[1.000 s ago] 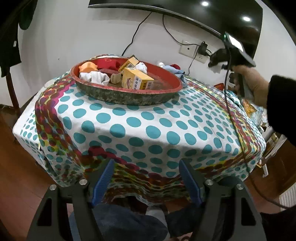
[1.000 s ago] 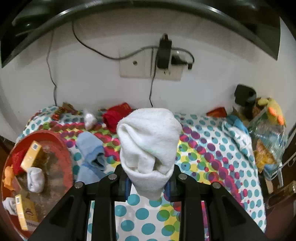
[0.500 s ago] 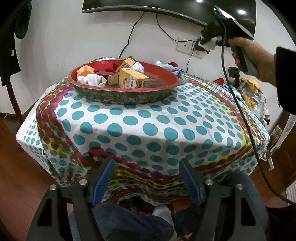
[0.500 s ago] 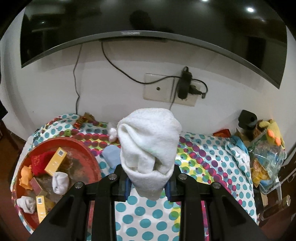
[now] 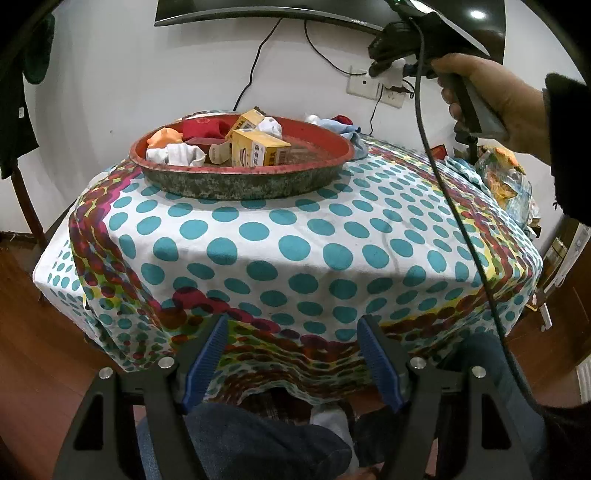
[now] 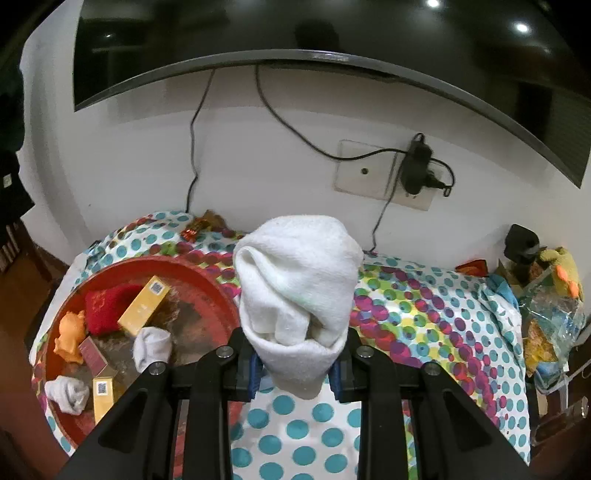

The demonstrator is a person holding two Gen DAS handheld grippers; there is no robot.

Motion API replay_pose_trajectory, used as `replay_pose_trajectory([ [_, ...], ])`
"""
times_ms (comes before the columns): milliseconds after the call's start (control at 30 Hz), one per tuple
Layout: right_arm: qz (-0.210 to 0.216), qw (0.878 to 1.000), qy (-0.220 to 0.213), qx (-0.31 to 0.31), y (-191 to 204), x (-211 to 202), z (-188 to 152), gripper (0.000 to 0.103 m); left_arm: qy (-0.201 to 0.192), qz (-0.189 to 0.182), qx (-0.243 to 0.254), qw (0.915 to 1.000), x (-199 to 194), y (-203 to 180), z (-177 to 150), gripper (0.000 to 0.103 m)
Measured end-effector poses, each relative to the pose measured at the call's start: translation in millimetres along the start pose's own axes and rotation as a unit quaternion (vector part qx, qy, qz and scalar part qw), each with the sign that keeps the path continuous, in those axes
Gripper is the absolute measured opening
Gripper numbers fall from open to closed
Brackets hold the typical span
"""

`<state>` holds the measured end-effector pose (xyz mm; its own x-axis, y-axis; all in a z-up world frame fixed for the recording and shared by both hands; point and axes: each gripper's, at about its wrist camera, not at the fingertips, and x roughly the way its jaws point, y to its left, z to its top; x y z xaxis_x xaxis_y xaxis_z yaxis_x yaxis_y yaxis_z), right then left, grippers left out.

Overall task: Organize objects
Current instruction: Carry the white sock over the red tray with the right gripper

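- A rolled white sock (image 6: 299,295) hangs above a table draped in a polka-dot cloth (image 6: 424,332), before a white wall with a socket (image 6: 384,177) and a dark screen (image 6: 295,33).
- The right gripper (image 6: 295,369) pinches the sock's lower end, beside the red tray (image 6: 221,291) of boxes and socks.
- The left gripper (image 5: 291,358) stands apart and empty at the table's near edge.

Tray (image 5: 240,181) on table (image 5: 295,240), far left; boxes (image 5: 258,153), socks (image 5: 177,154) inside; wall socket (image 6: 384,177) behind.
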<state>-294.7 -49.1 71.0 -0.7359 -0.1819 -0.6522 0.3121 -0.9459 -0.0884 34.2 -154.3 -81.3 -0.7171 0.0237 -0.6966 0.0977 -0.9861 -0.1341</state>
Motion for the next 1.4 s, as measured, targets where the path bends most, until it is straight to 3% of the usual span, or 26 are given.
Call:
replay_pose_trajectory([
  [600, 0.028, 0.998, 0.01, -0.047, 68.1, 6.6, -22.7, 0.026, 0.003, -0.001, 0.0, 1.0, 0.4, -1.6, -1.2, 0.074],
  [1400, 0.089, 0.989, 0.09, -0.078, 117.6, 49.8, -96.4, 0.027, 0.02, -0.009, 0.001, 0.9998, 9.5, -5.3, -4.2, 0.074],
])
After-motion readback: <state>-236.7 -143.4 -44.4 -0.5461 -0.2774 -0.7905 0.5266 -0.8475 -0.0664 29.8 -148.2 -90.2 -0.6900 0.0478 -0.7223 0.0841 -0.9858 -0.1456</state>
